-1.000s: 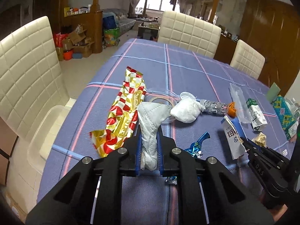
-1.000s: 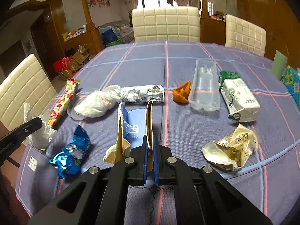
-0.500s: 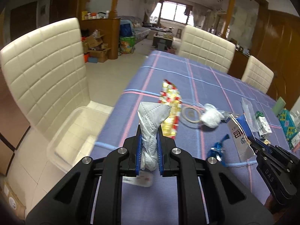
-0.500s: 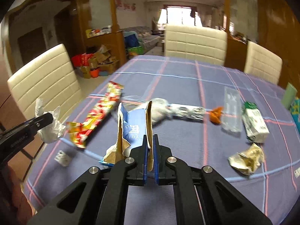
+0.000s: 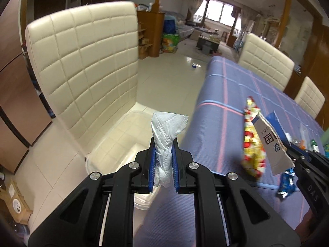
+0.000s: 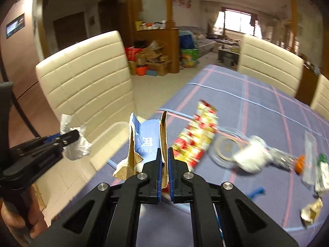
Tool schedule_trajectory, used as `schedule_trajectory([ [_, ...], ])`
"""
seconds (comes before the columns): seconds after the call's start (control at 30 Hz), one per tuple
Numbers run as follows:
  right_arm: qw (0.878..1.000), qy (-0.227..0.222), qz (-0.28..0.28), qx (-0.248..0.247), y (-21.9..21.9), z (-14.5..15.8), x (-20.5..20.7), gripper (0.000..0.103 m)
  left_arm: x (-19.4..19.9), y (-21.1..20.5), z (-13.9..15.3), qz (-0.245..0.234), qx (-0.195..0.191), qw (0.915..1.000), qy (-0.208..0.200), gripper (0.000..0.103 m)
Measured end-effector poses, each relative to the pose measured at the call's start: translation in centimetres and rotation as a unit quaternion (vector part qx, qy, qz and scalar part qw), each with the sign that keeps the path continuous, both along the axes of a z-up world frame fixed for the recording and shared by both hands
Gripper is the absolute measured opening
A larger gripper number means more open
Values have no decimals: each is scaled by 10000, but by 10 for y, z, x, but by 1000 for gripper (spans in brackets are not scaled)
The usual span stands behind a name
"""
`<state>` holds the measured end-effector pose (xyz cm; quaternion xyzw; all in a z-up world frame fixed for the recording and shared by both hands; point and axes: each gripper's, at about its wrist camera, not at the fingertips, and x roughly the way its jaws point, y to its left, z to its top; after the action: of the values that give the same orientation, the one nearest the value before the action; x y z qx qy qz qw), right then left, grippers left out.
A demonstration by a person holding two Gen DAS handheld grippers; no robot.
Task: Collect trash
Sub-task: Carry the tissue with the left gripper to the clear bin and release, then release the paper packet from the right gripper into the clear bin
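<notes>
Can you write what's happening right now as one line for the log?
left gripper: shut on tissue | right gripper: shut on torn box | bin: on chair | table: more trash

Clear bin point(image 5: 115, 144) beyond the left fingertips: near corner hidden behind the finger bodies. Red-and-gold wrapper point(image 6: 197, 135) right of the right fingers: smeared by motion, print unreadable. White wad point(image 6: 251, 157) farther right: blurred, possibly tissue. Small items point(image 6: 316, 170) at the far right: cut by the frame edge. Torn blue carton point(image 6: 147, 144): lower end hidden between the pads.
</notes>
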<state>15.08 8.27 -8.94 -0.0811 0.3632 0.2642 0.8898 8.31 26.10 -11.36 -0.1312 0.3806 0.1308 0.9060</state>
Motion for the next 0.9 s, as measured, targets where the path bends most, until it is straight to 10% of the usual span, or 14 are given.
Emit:
schedule_trajectory([
  [0.27, 9995, 48, 294, -109, 46, -11, 18, 5, 19, 43, -23, 201, -299, 9990, 252, 27],
  [0.33, 9995, 34, 290, -130, 52, -12, 21, 5, 22, 51, -29, 279, -433, 9983, 273, 94],
  [0.37, 9995, 33, 285, -145, 53, -13, 22, 5, 20, 52, -29, 372, -389, 9984, 173, 99],
  [0.9, 9971, 219, 596, -423, 93, -34, 25, 6, 6, 74, -40, 669, -107, 9976, 159, 99],
])
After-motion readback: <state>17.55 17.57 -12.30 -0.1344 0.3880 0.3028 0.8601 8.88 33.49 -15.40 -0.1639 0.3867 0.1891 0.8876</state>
